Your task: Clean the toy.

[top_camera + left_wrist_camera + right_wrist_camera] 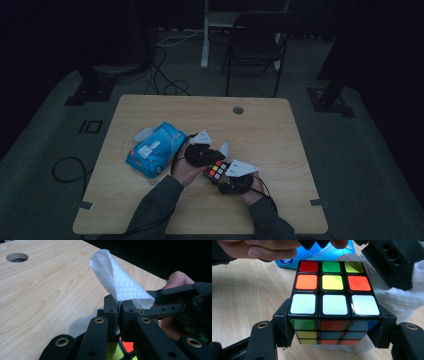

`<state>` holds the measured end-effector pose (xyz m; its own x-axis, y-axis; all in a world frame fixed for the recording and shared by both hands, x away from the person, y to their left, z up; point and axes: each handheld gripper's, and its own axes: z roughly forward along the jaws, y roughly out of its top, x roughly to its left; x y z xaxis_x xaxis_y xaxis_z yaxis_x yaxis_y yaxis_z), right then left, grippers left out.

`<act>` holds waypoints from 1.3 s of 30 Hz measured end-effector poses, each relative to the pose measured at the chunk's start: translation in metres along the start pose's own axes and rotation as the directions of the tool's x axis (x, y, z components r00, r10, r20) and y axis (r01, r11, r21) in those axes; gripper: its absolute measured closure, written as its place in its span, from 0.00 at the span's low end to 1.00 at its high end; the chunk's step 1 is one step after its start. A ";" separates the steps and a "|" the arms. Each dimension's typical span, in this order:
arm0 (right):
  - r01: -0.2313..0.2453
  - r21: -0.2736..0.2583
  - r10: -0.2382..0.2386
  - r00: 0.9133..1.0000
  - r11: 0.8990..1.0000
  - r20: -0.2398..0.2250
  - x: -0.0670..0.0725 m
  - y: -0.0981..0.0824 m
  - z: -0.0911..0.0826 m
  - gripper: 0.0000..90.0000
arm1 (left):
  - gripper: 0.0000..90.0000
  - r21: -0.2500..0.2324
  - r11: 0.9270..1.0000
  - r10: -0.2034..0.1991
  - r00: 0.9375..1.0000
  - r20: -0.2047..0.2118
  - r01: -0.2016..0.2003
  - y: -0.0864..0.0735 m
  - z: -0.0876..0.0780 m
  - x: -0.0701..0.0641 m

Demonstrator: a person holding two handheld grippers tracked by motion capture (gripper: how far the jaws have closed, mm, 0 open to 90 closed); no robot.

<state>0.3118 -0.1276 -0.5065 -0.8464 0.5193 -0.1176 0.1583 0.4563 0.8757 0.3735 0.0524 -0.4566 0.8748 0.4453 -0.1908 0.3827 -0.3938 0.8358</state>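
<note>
White tissue (120, 282) pinched; cube (332, 302) underside hidden by fingers (283, 327).

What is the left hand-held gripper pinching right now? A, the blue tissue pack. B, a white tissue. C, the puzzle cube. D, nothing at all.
B: in the left gripper view the left hand-held gripper has its jaws shut on a white tissue that curls up above them, while the cube sits clamped in the right hand-held gripper.
</note>
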 end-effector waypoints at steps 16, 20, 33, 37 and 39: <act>0.003 -0.001 -0.003 1.000 1.000 0.000 0.000 0.000 0.000 0.38 | 0.96 0.005 1.000 0.004 1.000 0.005 -0.004 0.001 0.003 -0.001; 0.002 0.000 -0.002 1.000 1.000 0.002 0.000 0.000 0.000 0.38 | 0.96 -0.001 1.000 -0.006 1.000 -0.013 0.006 0.000 0.000 0.004; -0.001 0.003 0.001 1.000 1.000 0.008 -0.001 0.000 -0.001 0.38 | 0.96 -0.011 0.999 -0.036 0.998 -0.045 0.035 -0.004 -0.011 0.016; -0.002 0.004 0.002 1.000 1.000 0.008 -0.001 -0.001 -0.001 0.38 | 0.96 -0.010 0.999 -0.033 0.999 -0.039 0.032 -0.003 -0.009 0.014; -0.002 0.004 0.002 1.000 1.000 0.008 -0.001 -0.001 -0.001 0.38 | 0.96 -0.011 0.999 -0.032 0.999 -0.036 0.032 -0.003 -0.008 0.013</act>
<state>0.3125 -0.1292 -0.5064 -0.8422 0.5258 -0.1196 0.1617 0.4578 0.8742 0.3811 0.0659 -0.4574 0.8505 0.4869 -0.1989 0.4072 -0.3704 0.8348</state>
